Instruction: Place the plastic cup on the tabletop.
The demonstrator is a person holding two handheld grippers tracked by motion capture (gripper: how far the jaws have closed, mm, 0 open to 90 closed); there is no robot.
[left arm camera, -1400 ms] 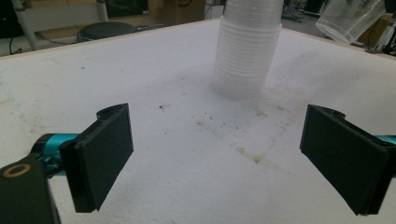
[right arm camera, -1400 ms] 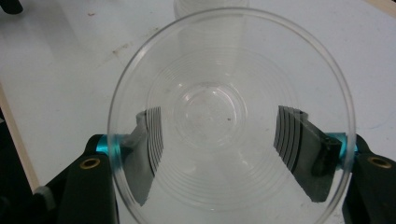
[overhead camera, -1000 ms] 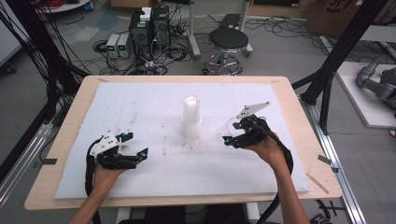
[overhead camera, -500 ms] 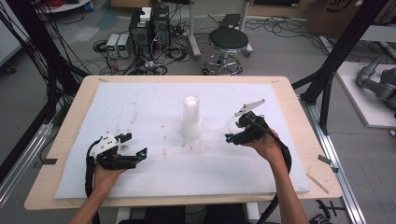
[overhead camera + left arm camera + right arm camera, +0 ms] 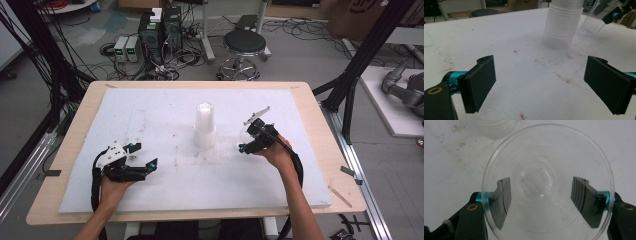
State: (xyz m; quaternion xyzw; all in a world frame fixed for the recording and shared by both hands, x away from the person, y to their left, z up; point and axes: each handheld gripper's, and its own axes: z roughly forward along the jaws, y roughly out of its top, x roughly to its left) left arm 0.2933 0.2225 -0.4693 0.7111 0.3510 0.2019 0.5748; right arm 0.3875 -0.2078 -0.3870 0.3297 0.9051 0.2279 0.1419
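Observation:
A stack of clear plastic cups (image 5: 204, 125) stands upside down at the middle of the white foam board (image 5: 150, 115); it also shows in the left gripper view as the stack (image 5: 562, 25). Just right of it my right gripper (image 5: 245, 136) is shut on a single clear cup (image 5: 547, 182), its pads pressing on the cup's sides and the cup's mouth facing the camera. In the left gripper view that cup (image 5: 592, 23) hangs tilted, low over the board beside the stack. My left gripper (image 5: 144, 155) rests near the board's front left, open, with nothing between its jaws (image 5: 539, 85).
The foam board lies on a wooden table (image 5: 320, 125). Behind the table a black stool (image 5: 245, 45) and electronics boxes (image 5: 160, 30) stand on the floor. Black frame posts (image 5: 360, 65) rise at the right, and cables hang at the left.
My right gripper has sunk toward the board and shifted slightly left toward the stack, with the clear cup still in it. The left gripper has stayed put.

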